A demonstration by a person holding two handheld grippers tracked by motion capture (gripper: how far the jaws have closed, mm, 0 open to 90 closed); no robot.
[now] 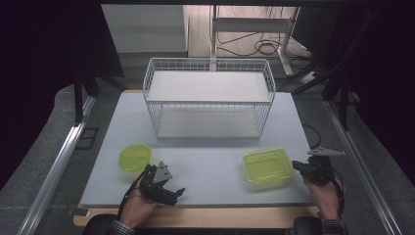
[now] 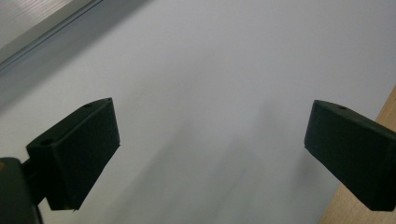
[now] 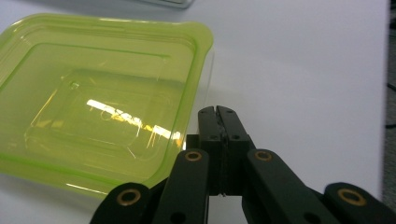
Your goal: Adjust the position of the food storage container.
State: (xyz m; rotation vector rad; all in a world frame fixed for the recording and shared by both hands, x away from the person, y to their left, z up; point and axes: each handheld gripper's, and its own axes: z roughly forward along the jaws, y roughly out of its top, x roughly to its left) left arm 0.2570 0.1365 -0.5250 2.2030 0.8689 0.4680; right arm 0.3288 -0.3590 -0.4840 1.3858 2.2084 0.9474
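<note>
A yellow-green rectangular container (image 1: 267, 165) sits open and empty at the table's front right. My right gripper (image 1: 295, 165) lies just off its right rim with the jaws pressed together and nothing between them. In the right gripper view the shut tips (image 3: 218, 111) stand beside the container's (image 3: 93, 102) near corner. A smaller yellow-green round container (image 1: 134, 156) rests at the front left. My left gripper (image 1: 177, 195) is near the front edge, to the right of that container. Its jaws (image 2: 212, 112) are spread wide over bare tabletop.
A white wire basket (image 1: 208, 59) with an upper shelf stands at the back middle of the white table (image 1: 210, 166). The table's wooden front edge (image 2: 387, 107) shows beside the left gripper. Metal rails run along both sides of the table.
</note>
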